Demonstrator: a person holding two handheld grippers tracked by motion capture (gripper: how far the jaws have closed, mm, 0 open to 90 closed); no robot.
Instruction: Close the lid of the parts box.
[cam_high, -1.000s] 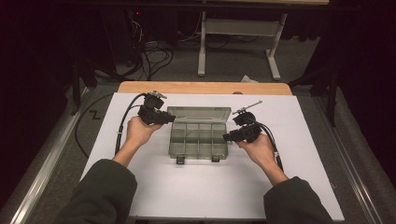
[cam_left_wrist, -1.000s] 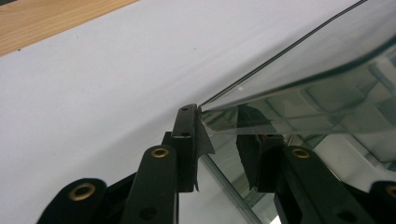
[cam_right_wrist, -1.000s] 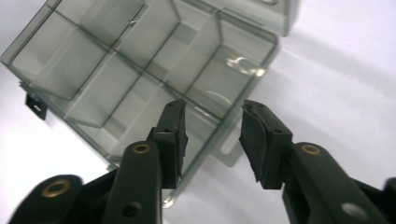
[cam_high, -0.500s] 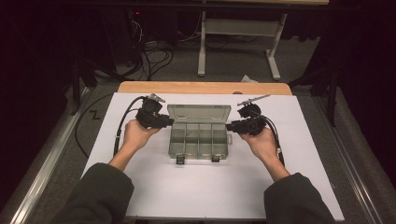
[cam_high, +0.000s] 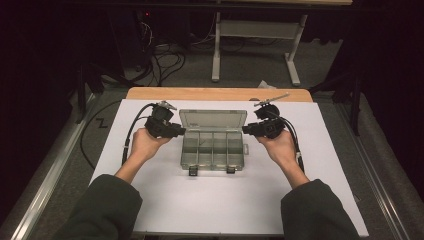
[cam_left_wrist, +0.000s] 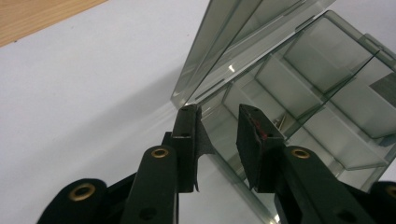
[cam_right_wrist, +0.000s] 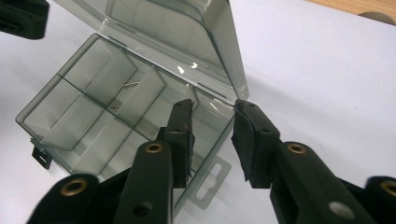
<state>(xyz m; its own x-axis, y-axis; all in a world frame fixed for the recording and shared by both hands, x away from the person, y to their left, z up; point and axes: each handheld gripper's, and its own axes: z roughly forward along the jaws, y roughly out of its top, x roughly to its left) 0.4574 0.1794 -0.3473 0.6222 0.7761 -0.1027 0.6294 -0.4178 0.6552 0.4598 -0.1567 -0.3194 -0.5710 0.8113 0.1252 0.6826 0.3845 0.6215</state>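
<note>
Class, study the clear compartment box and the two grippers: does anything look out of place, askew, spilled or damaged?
Nothing stands out. The clear grey plastic compartment box sits square on the white table sheet, lid raised, unbroken, nothing spilled. The left gripper and right gripper flank its two ends.

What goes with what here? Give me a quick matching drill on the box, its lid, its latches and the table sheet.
Things:
1. lid
2. latches
3. sheet
4. box

States or places:
a. white, covers the table
b. black, on the box's near edge
c. raised open at the far side
d. clear, split into compartments

Pairs: 1-c, 2-b, 3-a, 4-d
</note>
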